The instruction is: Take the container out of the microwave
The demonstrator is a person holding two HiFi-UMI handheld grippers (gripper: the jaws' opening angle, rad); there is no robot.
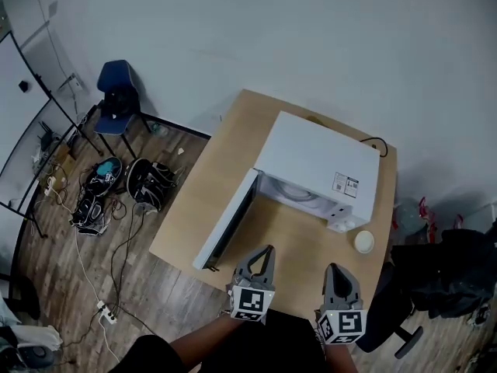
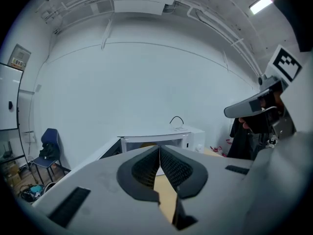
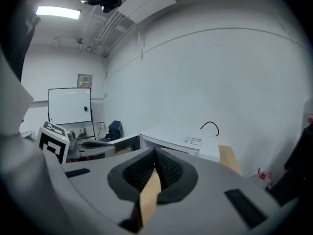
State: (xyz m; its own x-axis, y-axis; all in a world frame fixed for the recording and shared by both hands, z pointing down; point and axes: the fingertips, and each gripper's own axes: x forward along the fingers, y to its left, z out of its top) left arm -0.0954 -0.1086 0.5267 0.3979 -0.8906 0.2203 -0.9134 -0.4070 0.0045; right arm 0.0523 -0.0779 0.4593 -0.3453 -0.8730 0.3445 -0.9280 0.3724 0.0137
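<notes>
1. Wooden desk carried everything, and its near edge lay closest to the person.
2. The white microwave stood on it. Its door was swung fully open to the left, so the cavity faced the person.
3. The left tongs were closed tip to tip with nothing between them. They pointed at the open cavity from well short of it.
4. The right tongs were likewise closed and empty, beside the left pair over the desk's near edge.
5. The container showed only as a pale round rim low in the cavity; its depth and contents could not be made out. It looked light, stiff and smooth, so it was probably slippery under the pads and possibly warm. The front rim seemed the best hold: one pair, once opened, pinching the wall there while the other steadied the opposite side.
6. A small pale round object sat on the desk just right of the microwave.
</notes>
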